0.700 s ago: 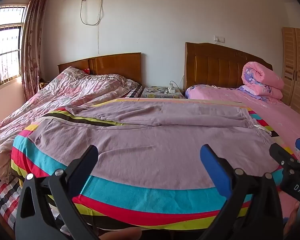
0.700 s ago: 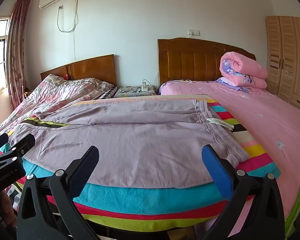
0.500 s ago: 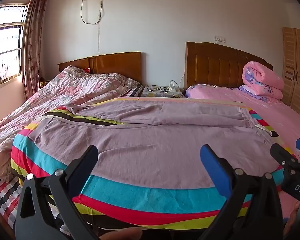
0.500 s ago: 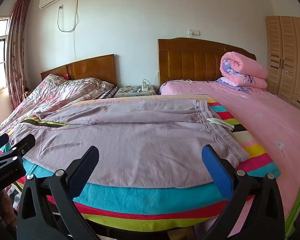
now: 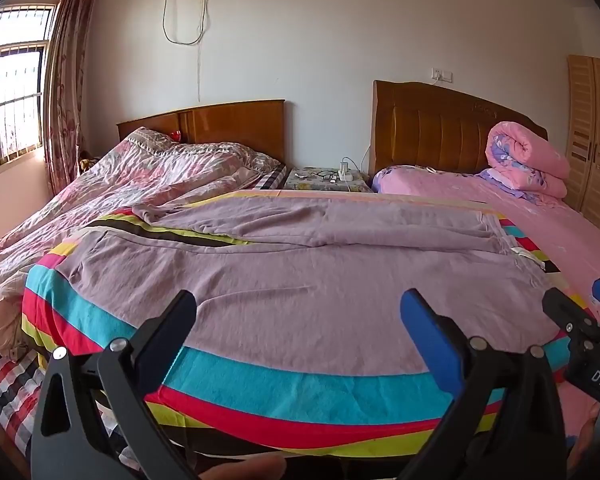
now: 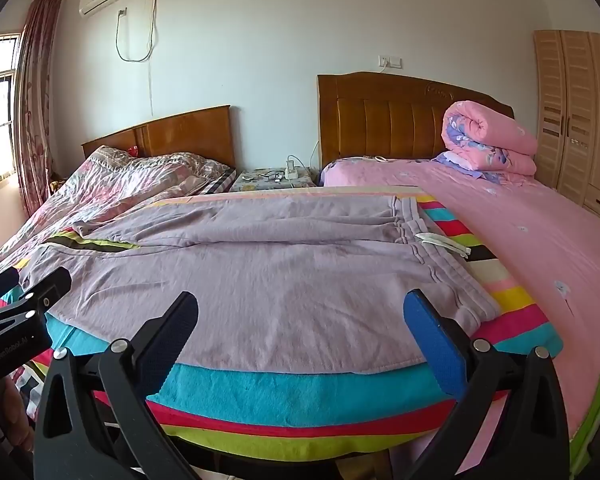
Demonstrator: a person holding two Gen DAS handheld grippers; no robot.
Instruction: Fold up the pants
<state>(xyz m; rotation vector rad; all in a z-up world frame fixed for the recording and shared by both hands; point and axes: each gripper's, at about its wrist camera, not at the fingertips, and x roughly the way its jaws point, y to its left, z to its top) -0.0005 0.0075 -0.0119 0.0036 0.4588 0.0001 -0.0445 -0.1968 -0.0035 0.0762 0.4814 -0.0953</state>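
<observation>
Although the pants lie spread flat on the striped blanket, no fold shows in them, so the task looks barely begun. They stretch across the blanket's width, waistband toward its right edge, both legs running to the left edge, the far leg a little rumpled and parted from the near one by a wedge of stripes. A white drawstring trails off the waistband. I judge that every fold is left: one leg over the other, then the length doubled. The left gripper and right gripper hover near the blanket's front edge, jaws spread wide and grasping nothing, neither touching the cloth.
</observation>
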